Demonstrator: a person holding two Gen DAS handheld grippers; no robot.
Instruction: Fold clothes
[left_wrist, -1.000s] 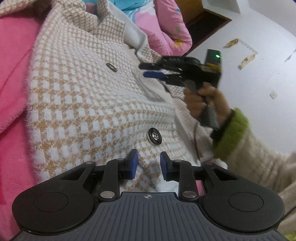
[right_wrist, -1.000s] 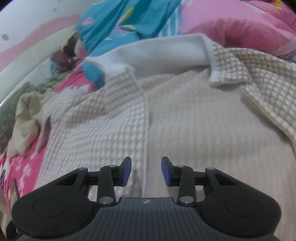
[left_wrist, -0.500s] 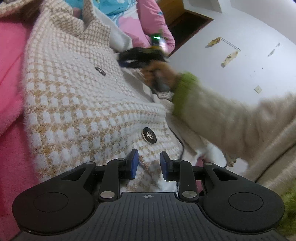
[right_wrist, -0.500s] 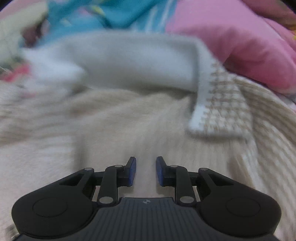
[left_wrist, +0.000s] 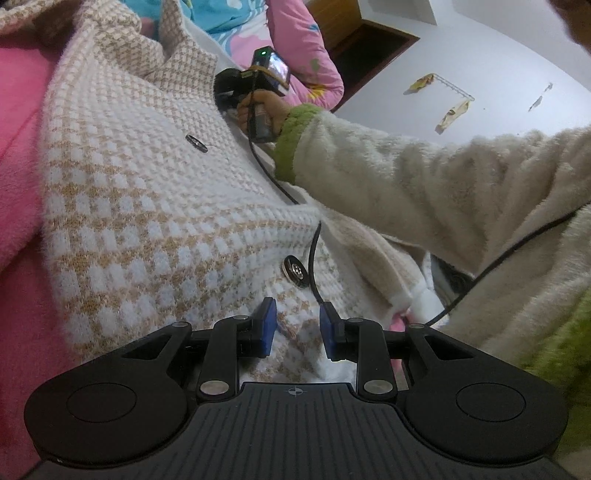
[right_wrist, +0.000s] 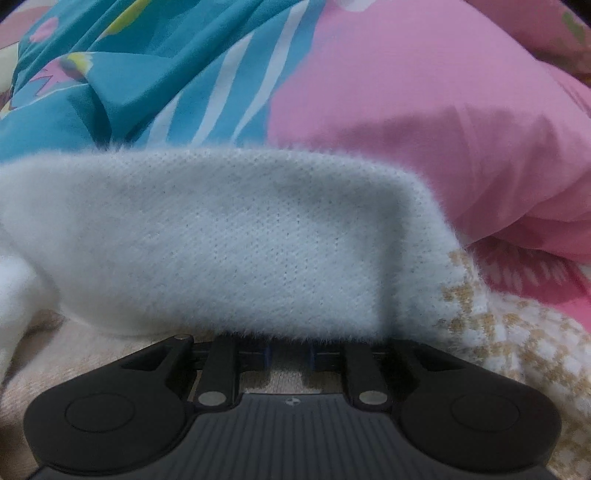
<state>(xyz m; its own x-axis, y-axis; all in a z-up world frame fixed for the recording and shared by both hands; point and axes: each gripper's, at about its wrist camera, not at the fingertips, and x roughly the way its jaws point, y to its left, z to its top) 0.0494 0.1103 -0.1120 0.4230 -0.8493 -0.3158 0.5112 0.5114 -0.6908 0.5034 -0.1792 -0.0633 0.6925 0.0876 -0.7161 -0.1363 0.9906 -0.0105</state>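
A fuzzy beige-and-white checked cardigan (left_wrist: 140, 192) with dark buttons (left_wrist: 295, 271) lies spread on the bed. My left gripper (left_wrist: 294, 326) is open, its blue pads just above the cardigan's lower hem near a button. My right gripper (right_wrist: 289, 356) has pushed its fingertips under the cardigan's turned-up white collar (right_wrist: 229, 240); the tips are hidden by the fluff, with a gap still showing between the pads. In the left wrist view the right gripper (left_wrist: 236, 88) sits far up at the neckline, held by a hand in a cream sleeve (left_wrist: 424, 184).
Pink fleece blanket (left_wrist: 18, 147) lies left of the cardigan. A pink pillow (right_wrist: 424, 129) and teal patterned bedding (right_wrist: 129, 74) lie just beyond the collar. A black cable (left_wrist: 314, 251) trails across the cardigan. A white wall (left_wrist: 480, 55) is on the right.
The right gripper moved forward up the cardigan to the collar and slid its fingertips under it, its jaws narrowing. The left gripper stayed near the hem, open.
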